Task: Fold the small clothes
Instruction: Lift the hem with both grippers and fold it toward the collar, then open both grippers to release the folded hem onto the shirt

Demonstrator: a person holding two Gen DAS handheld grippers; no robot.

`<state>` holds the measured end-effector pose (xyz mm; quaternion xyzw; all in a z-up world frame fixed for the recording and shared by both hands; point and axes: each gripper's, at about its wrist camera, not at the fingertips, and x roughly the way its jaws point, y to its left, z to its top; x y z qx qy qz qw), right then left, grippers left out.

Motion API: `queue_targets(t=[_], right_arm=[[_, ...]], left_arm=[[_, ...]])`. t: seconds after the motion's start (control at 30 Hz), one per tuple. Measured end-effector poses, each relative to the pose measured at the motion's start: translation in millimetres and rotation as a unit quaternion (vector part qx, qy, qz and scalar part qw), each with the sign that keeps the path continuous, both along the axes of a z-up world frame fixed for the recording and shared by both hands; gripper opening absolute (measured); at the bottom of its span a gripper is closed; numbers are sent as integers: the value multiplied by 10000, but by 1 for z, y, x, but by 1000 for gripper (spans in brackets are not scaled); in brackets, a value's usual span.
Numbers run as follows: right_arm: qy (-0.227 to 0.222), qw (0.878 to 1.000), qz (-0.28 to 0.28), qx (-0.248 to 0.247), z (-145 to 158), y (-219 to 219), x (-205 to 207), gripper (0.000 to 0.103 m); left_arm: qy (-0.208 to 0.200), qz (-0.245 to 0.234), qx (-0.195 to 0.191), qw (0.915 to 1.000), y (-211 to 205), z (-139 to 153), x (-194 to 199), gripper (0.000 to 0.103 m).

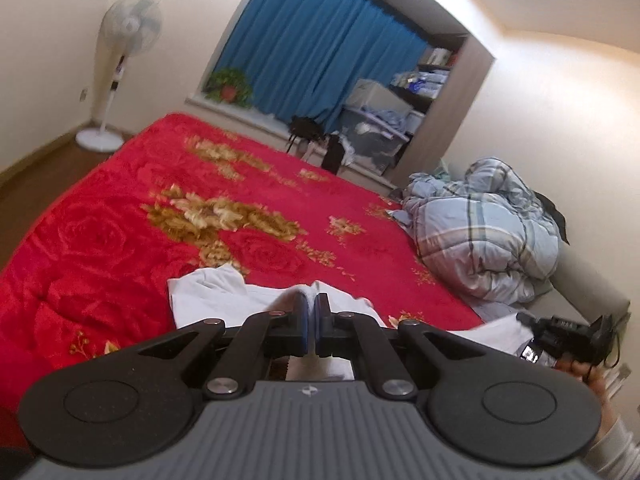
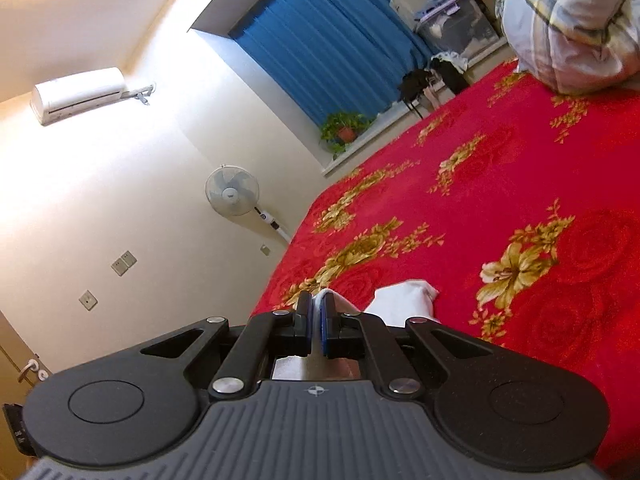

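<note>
where quilt (image 1: 484, 232) sits, fan (image 1: 130, 26) beyond

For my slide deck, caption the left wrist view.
Left hand-held gripper shut on small white cloth garment above red floral blanket.

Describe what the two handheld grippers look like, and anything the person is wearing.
Both the left gripper and right gripper match: a ribbed grey body with a small round crosshair mark, black linkage arms with silver pivot screws, round black discs on either side, and black fingers with blue pads. A light grey ribbed sleeve cuff shows at the left view's corner.
</note>
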<state>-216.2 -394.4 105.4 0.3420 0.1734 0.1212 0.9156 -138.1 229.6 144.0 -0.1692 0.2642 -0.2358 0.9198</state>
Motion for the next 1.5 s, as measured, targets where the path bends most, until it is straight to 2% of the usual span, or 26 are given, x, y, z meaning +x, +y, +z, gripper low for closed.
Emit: queue_targets(t=[0.1,0.2,0.37,0.47,0.57,0.7,0.77,0.83,0.9,0.97,1.07,1.17,1.33,1.37,1.43,1.5], right_arm=[[326,9994,33,-52,-15,3,39,4],[959,9952,109,-140,-41,-2,111,4],[2150,9758,-48,-388,-100,-22,230,4],[2493,9661,-139,-660,-134,-17,270,4],[2686,9591,-106,-883,-153,-3,288,4],[2829,9550,-98,-886,-165,-2,301,5],[2907,9525,-355,-829,-167,-9,302,9],[2664,9568,-645,-970,-153,-15,293,11],[2276,9668,-615,-982,-138,-22,282,11],[2122,9708,-279,-1088,-131,-23,275,12],[2282,9615,611,-1404,-136,-16,267,38],[2435,9393,1082,-2161,-146,6,261,38],[2659,9141,1577,-2625,-159,34,267,38],[2652,9139,1530,-2665,-157,36,270,38],[2602,9239,1326,-2471,-153,32,280,38],[2440,9354,1139,-2293,-147,28,289,34]], left_arm=[[362,132,110,9992,0,-19,52,3],[852,268,265,9957,-2,-53,129,3],[1644,365,592,9839,-11,-123,252,3],[2000,481,735,9759,-10,-160,285,3],[2040,424,929,9736,-10,-173,294,3],[2032,481,722,9753,3,-175,292,8],[1898,637,593,9780,10,-165,287,18],[1738,692,541,9808,24,-156,278,35],[1673,528,773,9815,26,-152,269,47],[1712,154,1120,9787,23,-156,258,55],[1621,-242,1776,9704,10,-165,244,56],[1638,-387,2112,9628,-2,-173,242,56],[1419,-542,2512,9559,-32,-178,250,56],[1337,-487,2648,9537,-38,-178,253,56],[1182,-380,2836,9509,-48,-178,262,56],[1098,-168,2784,9540,-50,-174,276,56]])
